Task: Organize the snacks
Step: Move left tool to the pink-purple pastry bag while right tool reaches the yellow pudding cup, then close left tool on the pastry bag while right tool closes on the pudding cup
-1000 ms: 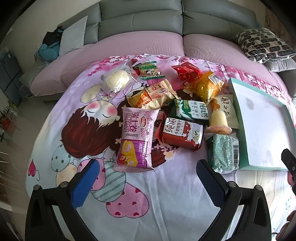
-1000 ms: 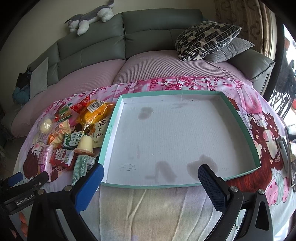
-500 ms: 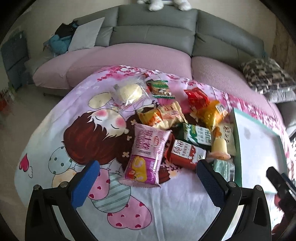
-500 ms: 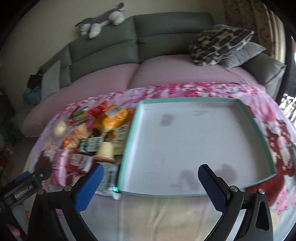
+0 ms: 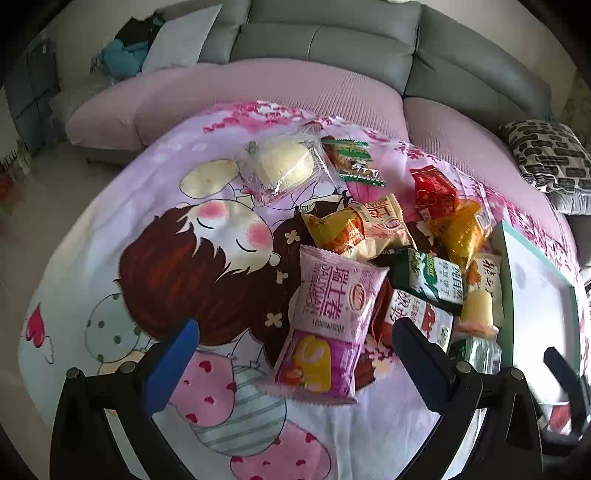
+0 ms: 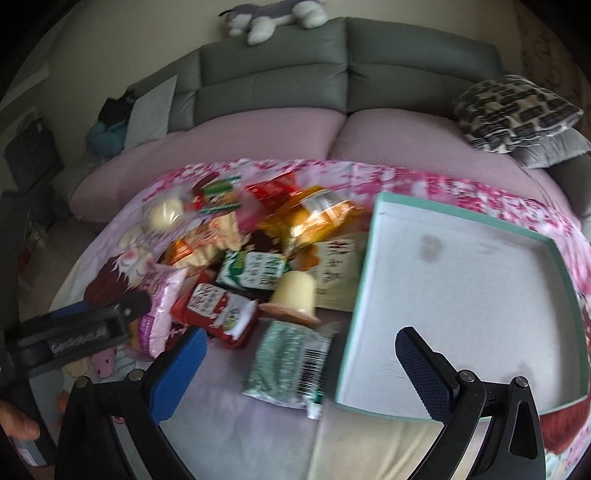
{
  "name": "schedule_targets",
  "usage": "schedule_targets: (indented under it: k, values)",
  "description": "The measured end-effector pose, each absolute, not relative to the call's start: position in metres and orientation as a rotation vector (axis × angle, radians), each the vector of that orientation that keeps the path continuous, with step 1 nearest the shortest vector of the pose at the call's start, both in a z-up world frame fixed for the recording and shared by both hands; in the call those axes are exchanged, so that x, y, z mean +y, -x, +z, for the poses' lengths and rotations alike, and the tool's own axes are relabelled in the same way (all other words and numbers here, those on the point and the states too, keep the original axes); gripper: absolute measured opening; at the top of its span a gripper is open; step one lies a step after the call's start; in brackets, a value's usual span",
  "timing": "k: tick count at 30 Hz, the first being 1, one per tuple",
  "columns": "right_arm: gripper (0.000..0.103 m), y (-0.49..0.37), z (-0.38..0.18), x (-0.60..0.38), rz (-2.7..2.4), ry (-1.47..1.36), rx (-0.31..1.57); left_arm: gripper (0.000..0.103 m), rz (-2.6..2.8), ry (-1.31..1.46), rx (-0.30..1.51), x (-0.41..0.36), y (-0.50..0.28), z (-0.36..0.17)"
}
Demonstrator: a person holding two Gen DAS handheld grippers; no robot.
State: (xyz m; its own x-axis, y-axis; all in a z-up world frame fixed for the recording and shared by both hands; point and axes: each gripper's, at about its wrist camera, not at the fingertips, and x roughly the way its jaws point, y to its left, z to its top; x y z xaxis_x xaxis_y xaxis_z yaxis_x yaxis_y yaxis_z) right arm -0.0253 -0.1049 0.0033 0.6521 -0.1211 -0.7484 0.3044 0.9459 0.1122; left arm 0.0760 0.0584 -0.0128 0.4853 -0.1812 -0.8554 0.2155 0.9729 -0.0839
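A heap of snack packets lies on a cartoon-print cloth. A pink-purple packet (image 5: 330, 325) is nearest my left gripper (image 5: 295, 365), which is open and empty just short of it. Beside it lie a red carton (image 5: 421, 317), a green carton (image 5: 428, 277), a yellow-orange packet (image 5: 354, 225) and a clear-wrapped bun (image 5: 284, 166). My right gripper (image 6: 301, 373) is open and empty above a green-speckled packet (image 6: 288, 365), beside the empty teal-rimmed tray (image 6: 373, 229). A pudding cup (image 6: 295, 295) stands next to the tray.
The cartoon cloth (image 5: 184, 258) covers a round table. A grey sofa with a pink cover (image 6: 332, 122) curves behind it, with a patterned cushion (image 6: 517, 110) on the right. A plush toy (image 6: 273, 14) lies on the sofa back.
Both grippers have swung left and closer to the snack heap. The right view now takes in the heap and the tray's left edge; the left gripper has closed in on the pink-purple packet.
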Motion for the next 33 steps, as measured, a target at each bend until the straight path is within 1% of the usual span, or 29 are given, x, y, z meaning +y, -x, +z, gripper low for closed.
schedule_targets:
  k: [6, 8, 9, 10, 12, 14, 17, 18, 20, 21, 23, 25, 26, 29, 33]
  values:
    - [0.103, 0.003, -0.006, -0.087, -0.185, -0.195, 0.858, 0.101, -0.273, -0.036, 1.087, 0.05, -0.088, -0.025]
    - [0.103, -0.002, -0.009, -0.085, -0.181, -0.187, 0.868, 0.095, -0.292, -0.031, 1.105, 0.048, -0.09, -0.03]
    - [0.103, -0.005, -0.01, -0.085, -0.182, -0.18, 0.874, 0.089, -0.305, -0.021, 1.116, 0.048, -0.091, -0.032]
    - [0.102, -0.008, -0.012, -0.085, -0.186, -0.175, 0.881, 0.088, -0.314, -0.014, 1.126, 0.047, -0.092, -0.034]
    - [0.098, -0.012, -0.014, -0.088, -0.194, -0.181, 0.885, 0.087, -0.326, -0.003, 1.138, 0.047, -0.093, -0.036]
    - [0.089, -0.017, -0.016, -0.089, -0.198, -0.173, 0.897, 0.081, -0.341, 0.016, 1.146, 0.048, -0.093, -0.038]
    - [0.081, -0.02, -0.018, -0.087, -0.187, -0.16, 0.901, 0.075, -0.341, 0.031, 1.154, 0.052, -0.094, -0.04]
    - [0.08, -0.021, -0.019, -0.086, -0.182, -0.157, 0.901, 0.071, -0.341, 0.036, 1.157, 0.053, -0.094, -0.04]
    - [0.073, -0.023, -0.02, -0.088, -0.18, -0.161, 0.903, 0.067, -0.346, 0.055, 1.161, 0.057, -0.095, -0.041]
    - [0.072, -0.024, -0.021, -0.09, -0.182, -0.168, 0.905, 0.065, -0.342, 0.059, 1.16, 0.06, -0.095, -0.04]
    - [0.064, -0.025, -0.022, -0.094, -0.195, -0.181, 0.908, 0.062, -0.32, 0.053, 1.155, 0.064, -0.095, -0.04]
    - [0.06, -0.026, -0.025, -0.1, -0.206, -0.198, 0.916, 0.057, -0.315, 0.051, 1.153, 0.066, -0.095, -0.04]
    - [0.056, -0.027, -0.026, -0.101, -0.208, -0.204, 0.92, 0.056, -0.315, 0.051, 1.155, 0.066, -0.096, -0.041]
    - [0.05, -0.029, -0.028, -0.105, -0.21, -0.213, 0.927, 0.056, -0.323, 0.045, 1.166, 0.065, -0.095, -0.045]
    - [0.048, -0.032, -0.033, -0.108, -0.217, -0.217, 0.939, 0.055, -0.325, 0.02, 1.169, 0.062, -0.095, -0.048]
